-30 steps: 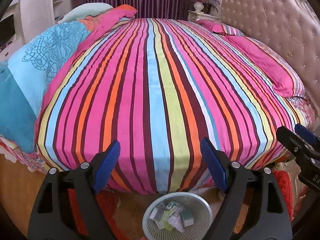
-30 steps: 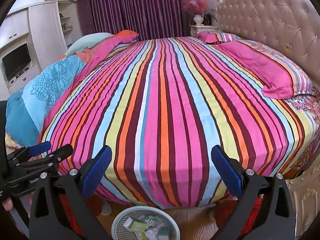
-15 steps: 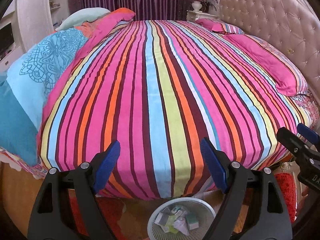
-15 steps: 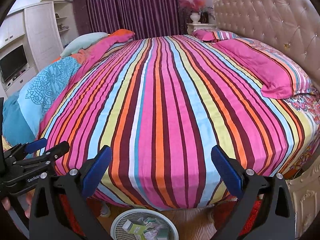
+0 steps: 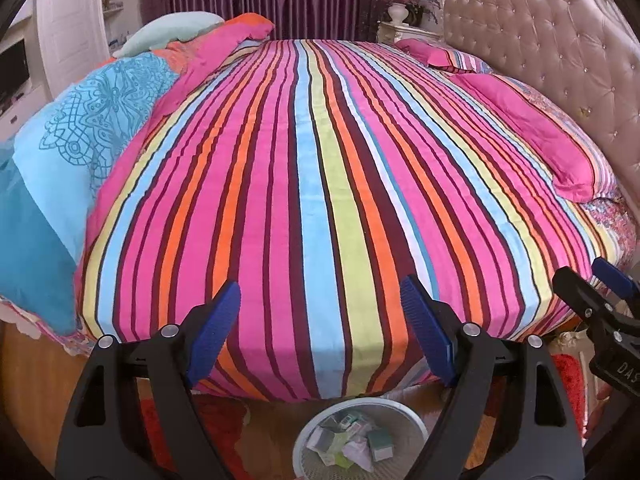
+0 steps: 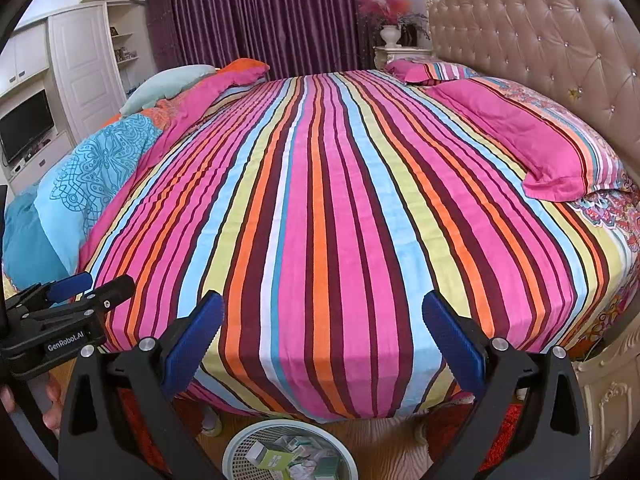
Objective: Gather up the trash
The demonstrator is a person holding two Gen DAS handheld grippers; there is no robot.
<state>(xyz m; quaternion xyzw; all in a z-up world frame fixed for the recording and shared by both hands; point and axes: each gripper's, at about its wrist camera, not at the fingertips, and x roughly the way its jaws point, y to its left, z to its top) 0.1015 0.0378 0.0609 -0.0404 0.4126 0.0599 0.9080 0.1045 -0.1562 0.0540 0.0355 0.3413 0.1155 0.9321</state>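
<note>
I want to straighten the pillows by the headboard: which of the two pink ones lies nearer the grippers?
The big plain pink pillow, lying lengthwise along the headboard. The other, smaller pillow sits at the bed's far corner, near the nightstand.

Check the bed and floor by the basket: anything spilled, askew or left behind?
Nothing stands out. The striped cover lies smooth with no litter on it, the trash sits inside the upright basket, and both grippers, left and right, are open and empty.

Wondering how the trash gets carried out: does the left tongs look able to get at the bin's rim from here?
Probably yes: the left tongs are open and empty, the bin sits on the floor just below them, and nothing lies between.
</note>
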